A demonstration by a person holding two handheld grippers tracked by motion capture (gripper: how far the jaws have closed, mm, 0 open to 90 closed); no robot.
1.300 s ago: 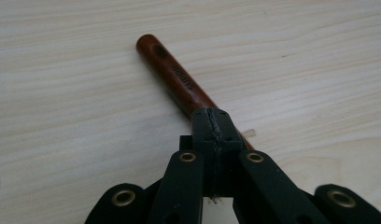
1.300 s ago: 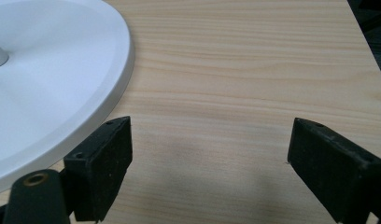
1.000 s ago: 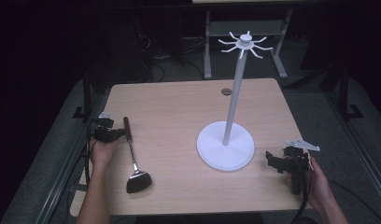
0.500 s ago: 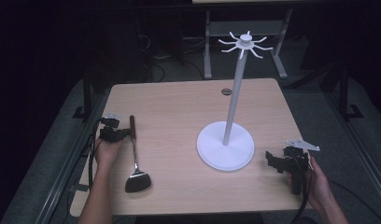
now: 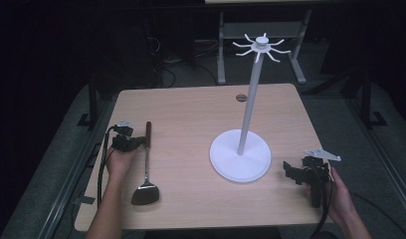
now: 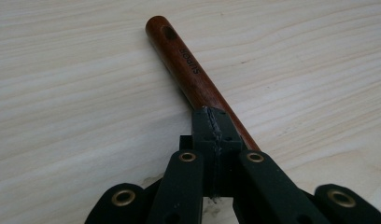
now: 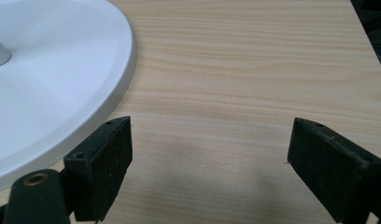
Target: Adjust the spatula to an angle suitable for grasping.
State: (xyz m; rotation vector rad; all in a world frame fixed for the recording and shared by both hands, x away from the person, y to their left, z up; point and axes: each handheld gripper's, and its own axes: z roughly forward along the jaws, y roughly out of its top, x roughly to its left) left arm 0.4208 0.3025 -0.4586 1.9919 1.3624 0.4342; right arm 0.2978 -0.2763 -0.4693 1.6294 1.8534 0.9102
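The spatula [image 5: 146, 169] lies flat on the counter [image 5: 191, 114], left of the white stand [image 5: 241, 159]. The left tool [image 6: 212, 126], jaws together, rests over its wooden handle. The right tool [image 7: 209, 163], jaws apart, sits just right of the stand's base.

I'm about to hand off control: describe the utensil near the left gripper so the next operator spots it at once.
Start at the light wooden table with the tall white hook stand on its round base, then look to the table's left side. There lies a black spatula with a metal shaft and reddish-brown wooden handle, head toward the person. It is the one utensil lying there, with the shut left gripper at its handle end.
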